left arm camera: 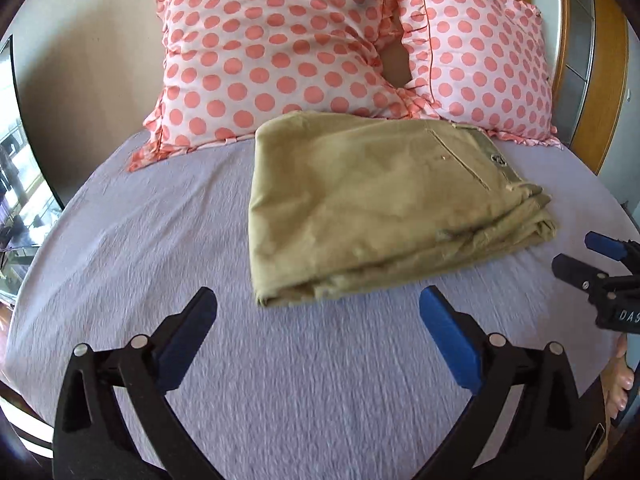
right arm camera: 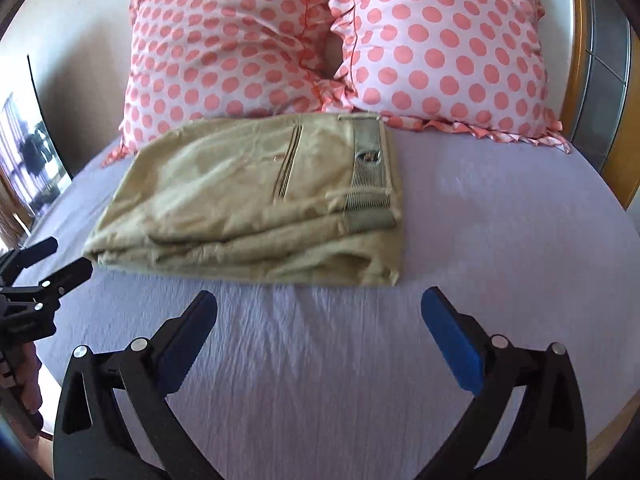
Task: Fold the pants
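Both grippers stand spread wide and empty: left gripper (left arm camera: 318, 320) and right gripper (right arm camera: 318, 320) each hover low in their frames over the lilac crinkled bedsheet (left arm camera: 160, 240). Folded khaki cotton pants (right arm camera: 248, 200) lie just beyond the fingertips, mid-frame, touching the pink polka-dot ruffled pillows (right arm camera: 440, 48) behind. Risk, as judged: any further nudge at the loose stacked front edge could slide the layers and undo the fold.

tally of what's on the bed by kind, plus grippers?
Pillows: 2
Pants: 1
Grippers: 2, left gripper, right gripper, both open
Total: 5
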A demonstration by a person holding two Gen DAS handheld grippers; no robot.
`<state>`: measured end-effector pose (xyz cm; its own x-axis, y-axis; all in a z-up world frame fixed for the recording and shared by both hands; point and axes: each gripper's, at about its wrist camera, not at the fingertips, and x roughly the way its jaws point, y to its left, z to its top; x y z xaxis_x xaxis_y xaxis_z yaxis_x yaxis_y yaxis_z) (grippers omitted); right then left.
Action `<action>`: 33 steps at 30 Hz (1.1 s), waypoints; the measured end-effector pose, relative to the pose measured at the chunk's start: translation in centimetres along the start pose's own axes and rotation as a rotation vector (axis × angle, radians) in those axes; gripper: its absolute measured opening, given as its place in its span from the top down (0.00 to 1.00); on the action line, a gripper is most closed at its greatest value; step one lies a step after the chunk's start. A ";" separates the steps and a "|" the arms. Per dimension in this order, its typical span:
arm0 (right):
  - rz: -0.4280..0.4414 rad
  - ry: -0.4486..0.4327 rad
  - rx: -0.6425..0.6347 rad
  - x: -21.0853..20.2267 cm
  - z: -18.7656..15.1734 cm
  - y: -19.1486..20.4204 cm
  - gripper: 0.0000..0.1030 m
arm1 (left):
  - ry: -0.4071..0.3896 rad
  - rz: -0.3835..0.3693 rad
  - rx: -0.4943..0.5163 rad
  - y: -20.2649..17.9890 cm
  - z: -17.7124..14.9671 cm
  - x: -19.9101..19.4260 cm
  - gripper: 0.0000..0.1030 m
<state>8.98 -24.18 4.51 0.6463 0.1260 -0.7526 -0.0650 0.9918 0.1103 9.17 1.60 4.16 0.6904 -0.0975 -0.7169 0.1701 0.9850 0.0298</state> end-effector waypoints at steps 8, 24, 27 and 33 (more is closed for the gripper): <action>-0.037 0.030 -0.017 1.2 -2.9 2.3 0.01 | 0.062 -0.029 -0.113 0.6 -2.9 1.0 0.02; -0.093 -0.032 0.005 1.1 -3.5 2.4 0.01 | 0.003 0.051 -0.061 -0.4 -4.3 1.1 0.02; -0.096 -0.037 0.007 1.0 -3.5 2.4 0.01 | 0.002 0.051 -0.061 -0.4 -4.4 1.1 0.02; -0.100 -0.046 0.011 1.0 -3.6 2.5 0.01 | 0.001 0.052 -0.060 -0.5 -4.4 1.0 0.02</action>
<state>6.77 -21.50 1.68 0.6830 0.0252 -0.7300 0.0093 0.9990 0.0432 6.70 1.66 0.36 0.6964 -0.0460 -0.7162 0.0913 0.9955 0.0248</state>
